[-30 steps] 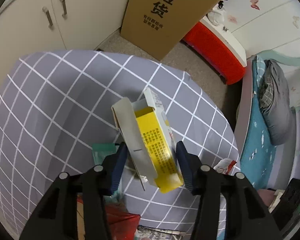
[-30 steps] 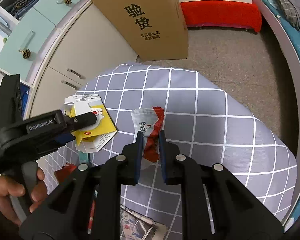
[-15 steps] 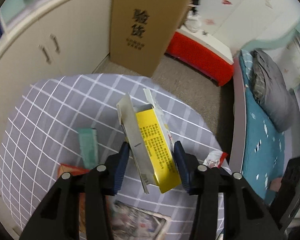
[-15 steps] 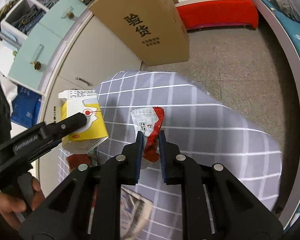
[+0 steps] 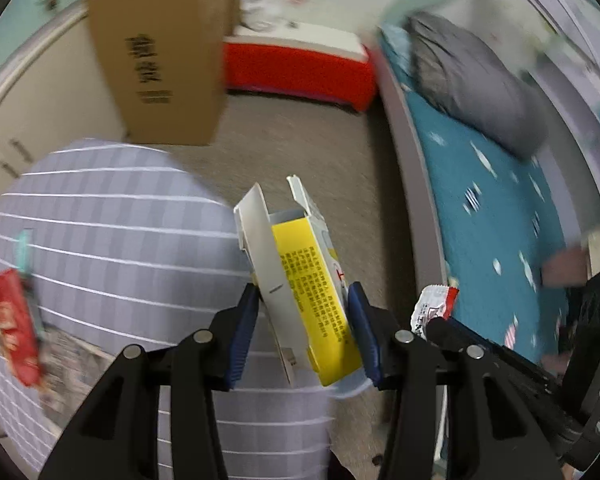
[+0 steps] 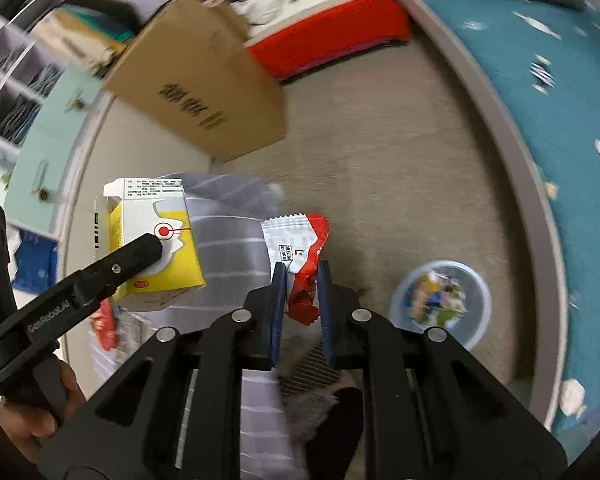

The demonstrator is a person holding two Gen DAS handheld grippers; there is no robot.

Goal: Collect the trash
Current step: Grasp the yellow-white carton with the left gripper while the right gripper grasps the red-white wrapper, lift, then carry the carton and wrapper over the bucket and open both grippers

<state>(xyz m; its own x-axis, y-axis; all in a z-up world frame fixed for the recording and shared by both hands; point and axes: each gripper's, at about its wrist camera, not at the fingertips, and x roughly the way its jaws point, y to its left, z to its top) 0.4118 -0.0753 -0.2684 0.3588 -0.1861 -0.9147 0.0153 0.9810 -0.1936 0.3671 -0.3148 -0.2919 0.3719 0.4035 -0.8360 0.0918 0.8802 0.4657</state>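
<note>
Here my left gripper is clamped on an opened yellow-and-white carton, held tilted over the edge of the grid-patterned tabletop. My right gripper is pinched nearly closed on a red-and-white snack wrapper, above the carpet beside that tabletop. A clear bin with colourful trash inside stands on the floor near the bed. A red packet lies on the tabletop.
</note>
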